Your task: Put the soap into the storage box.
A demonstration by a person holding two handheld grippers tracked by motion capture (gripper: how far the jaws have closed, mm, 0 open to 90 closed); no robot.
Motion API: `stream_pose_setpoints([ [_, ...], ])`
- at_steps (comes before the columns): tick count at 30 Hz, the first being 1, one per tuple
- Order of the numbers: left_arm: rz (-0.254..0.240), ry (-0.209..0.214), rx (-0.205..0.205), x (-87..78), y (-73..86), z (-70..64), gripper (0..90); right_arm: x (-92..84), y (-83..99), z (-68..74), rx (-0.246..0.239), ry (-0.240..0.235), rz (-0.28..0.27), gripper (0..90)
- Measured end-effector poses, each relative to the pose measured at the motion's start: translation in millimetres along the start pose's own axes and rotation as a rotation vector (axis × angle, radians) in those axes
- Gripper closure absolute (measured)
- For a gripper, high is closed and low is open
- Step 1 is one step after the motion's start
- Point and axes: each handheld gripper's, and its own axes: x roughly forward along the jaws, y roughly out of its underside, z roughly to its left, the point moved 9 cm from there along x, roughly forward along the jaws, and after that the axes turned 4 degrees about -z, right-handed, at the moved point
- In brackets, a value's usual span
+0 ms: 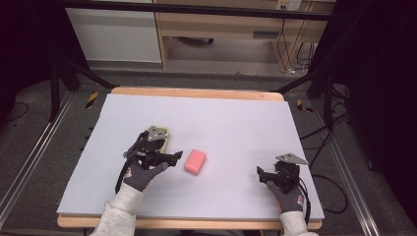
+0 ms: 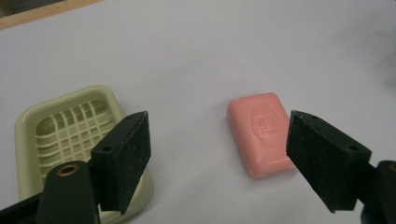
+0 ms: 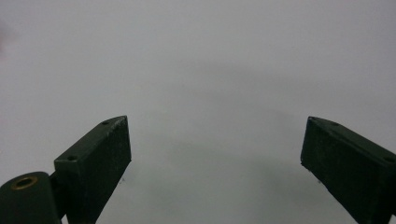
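Nearest me, the left gripper [image 1: 173, 158] hangs with jaws spread wide, the right gripper [image 1: 263, 173] likewise empty, well off. Just past the left one's tips lies the pink soap [image 1: 195, 161], long axis running away; the soap dish [image 2: 65, 135] sits beside.

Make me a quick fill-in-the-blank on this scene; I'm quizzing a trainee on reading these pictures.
1. The bar of soap is ____ in colour.
2. The soap dish holds ____ soap.
3. Both the left tongs and the right tongs have their jaws ____.
4. The soap lies nearer the ____ tongs.

Missing words: pink; no; open; left
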Motion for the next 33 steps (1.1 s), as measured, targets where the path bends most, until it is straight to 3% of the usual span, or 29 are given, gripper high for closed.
stream_pose_setpoints([
  [14, 0.060, 0.017, 0.043, 18.6, -0.6, -20.3, 21.9, 1.2, 0.6, 1.0, -0.006, -0.003, 0.009, 8.9],
  [33, 0.131, 0.033, 0.054, 49.2, 8.2, -37.5, 21.3, 2.2, 1.6, 0.4, -0.016, 0.004, 0.016, 8.9],
])
